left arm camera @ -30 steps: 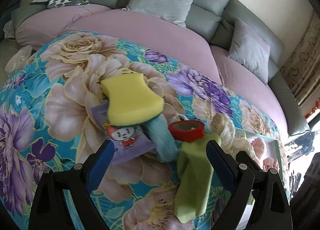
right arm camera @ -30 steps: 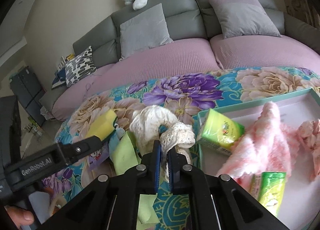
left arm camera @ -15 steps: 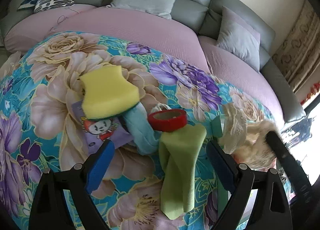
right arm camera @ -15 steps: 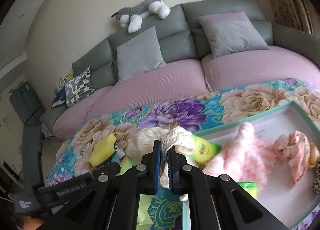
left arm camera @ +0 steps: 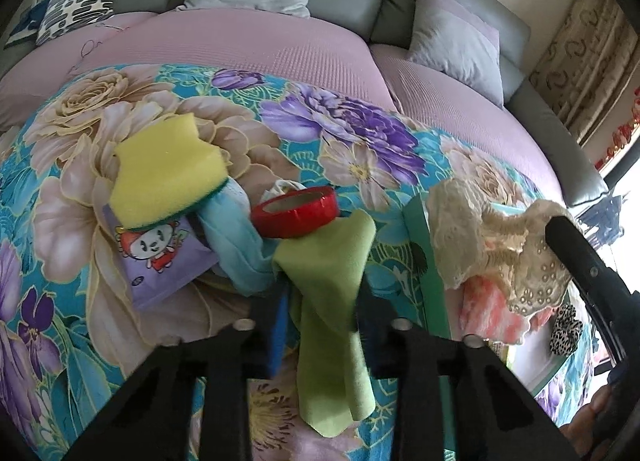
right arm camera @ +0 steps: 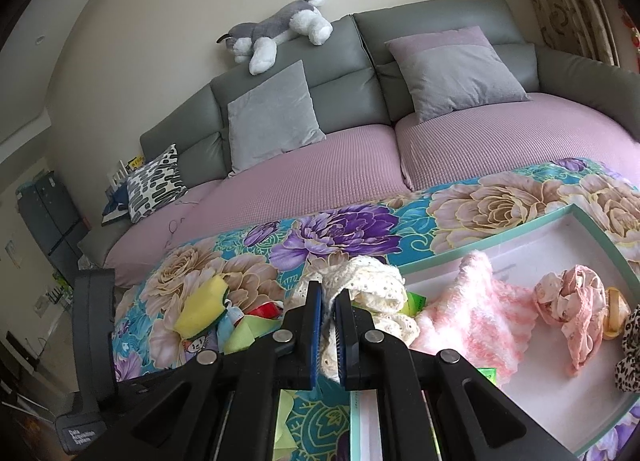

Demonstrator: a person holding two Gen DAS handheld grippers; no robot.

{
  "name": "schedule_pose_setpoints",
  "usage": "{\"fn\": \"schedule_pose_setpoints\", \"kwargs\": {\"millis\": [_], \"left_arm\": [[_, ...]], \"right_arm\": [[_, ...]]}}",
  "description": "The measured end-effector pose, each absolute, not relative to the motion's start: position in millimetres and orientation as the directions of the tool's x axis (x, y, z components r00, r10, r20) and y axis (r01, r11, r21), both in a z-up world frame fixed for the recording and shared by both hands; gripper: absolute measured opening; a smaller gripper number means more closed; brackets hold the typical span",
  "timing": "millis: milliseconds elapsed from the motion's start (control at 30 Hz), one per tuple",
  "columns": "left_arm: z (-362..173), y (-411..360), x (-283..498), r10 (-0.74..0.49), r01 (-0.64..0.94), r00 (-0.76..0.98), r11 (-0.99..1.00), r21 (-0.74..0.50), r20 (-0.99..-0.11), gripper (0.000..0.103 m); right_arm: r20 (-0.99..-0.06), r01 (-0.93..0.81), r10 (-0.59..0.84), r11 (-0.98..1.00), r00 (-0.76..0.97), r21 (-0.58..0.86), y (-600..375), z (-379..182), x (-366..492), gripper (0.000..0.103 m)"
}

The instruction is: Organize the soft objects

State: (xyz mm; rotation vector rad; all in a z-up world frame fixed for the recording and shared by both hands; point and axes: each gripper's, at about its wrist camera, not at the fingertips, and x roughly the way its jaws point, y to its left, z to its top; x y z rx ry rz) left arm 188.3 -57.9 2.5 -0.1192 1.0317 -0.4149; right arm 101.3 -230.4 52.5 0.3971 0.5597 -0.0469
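Note:
My left gripper [left arm camera: 320, 317] is shut on a green cloth [left arm camera: 332, 281] that lies on the floral blanket [left arm camera: 60, 201]. My right gripper [right arm camera: 329, 325] is shut on a cream lace cloth [right arm camera: 372, 285] and holds it raised over the near edge of the teal-rimmed white box [right arm camera: 592, 229]; the lace also shows in the left wrist view [left arm camera: 500, 237]. A yellow sponge [left arm camera: 164, 173], a light blue cloth [left arm camera: 236, 245], a red tape roll [left arm camera: 296, 211] and a purple tissue pack [left arm camera: 160, 257] lie by the green cloth.
The box holds a pink fluffy cloth [right arm camera: 476, 317], a pink lace scrunchie [right arm camera: 572, 309], a leopard scrunchie [right arm camera: 630, 349] and green packs [right arm camera: 412, 303]. A grey sofa with pink cushions [right arm camera: 320, 181] and pillows [right arm camera: 272, 117] stands behind. A plush dog [right arm camera: 280, 31] lies on its back.
My left gripper has closed on the green cloth. My right gripper has lifted the lace cloth and carried it right toward the box.

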Motion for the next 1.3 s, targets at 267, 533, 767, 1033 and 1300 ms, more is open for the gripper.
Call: {"fn": "schedule_pose_setpoints", "kwargs": {"millis": [267,533,767,1033,1300], "left_arm": [[3,-63,186,-0.392,0.315,0.453,0.911,-0.267,-0.801,0.008],[24,-60,178,-0.436,0.354,0.493,0.891,-0.284,-0.753,0.006],[58,-47,166,-0.453,0.365,0.573,0.887,-0.281,-0.683,0.006],[89,-33,154,-0.458,0.368,0.650,0.888,-0.276,-0.606,0.006],[89,-42,152,-0.455,0.365,0.656,0.890,-0.275,-0.603,0.006]], "right_arm": [[-0.528,0.153,0.063,0.922,0.847,0.355,-231,52,100,0.007],[-0.517,0.147,0.062,0.924,0.854,0.352,-231,54,99,0.007],[-0.453,0.119,0.063,0.924,0.889,0.362,-230,68,87,0.007],[-0.405,0.092,0.067,0.928,0.912,0.361,-229,81,78,0.007],[-0.388,0.109,0.039,0.930,0.921,0.352,-236,85,71,0.007]]}}
